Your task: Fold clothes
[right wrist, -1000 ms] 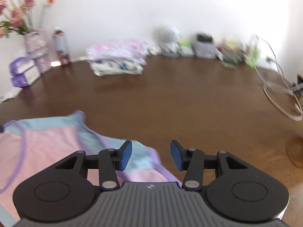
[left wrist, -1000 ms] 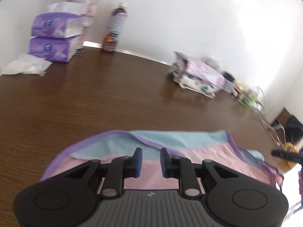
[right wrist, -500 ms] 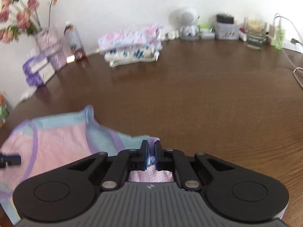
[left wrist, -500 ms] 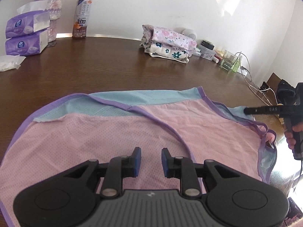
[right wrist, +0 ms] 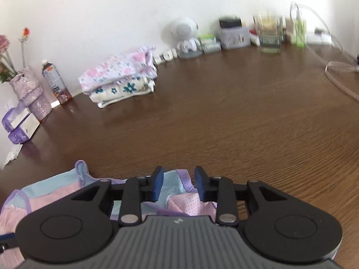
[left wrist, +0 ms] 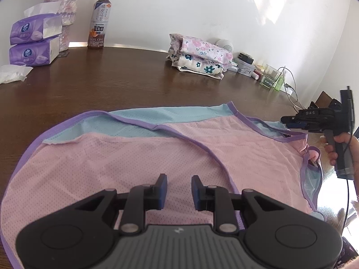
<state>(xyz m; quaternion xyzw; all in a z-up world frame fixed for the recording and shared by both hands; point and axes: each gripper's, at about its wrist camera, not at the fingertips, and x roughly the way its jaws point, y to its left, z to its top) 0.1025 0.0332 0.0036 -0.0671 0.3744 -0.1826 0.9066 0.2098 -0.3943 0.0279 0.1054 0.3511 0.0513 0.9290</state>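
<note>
Pink and blue mesh top (left wrist: 157,157) lies spread on the wood table (left wrist: 112,85); left gripper (left wrist: 177,188) hangs over its middle w/ jaws spread, nothing between them. Right gripper (right wrist: 178,185) sits at the bunched strap corner, jaws also apart, cloth under them but not pinched. Risk: thin slippery mesh, so a shallow bite may catch one layer only & the fold drags crooked.
</note>
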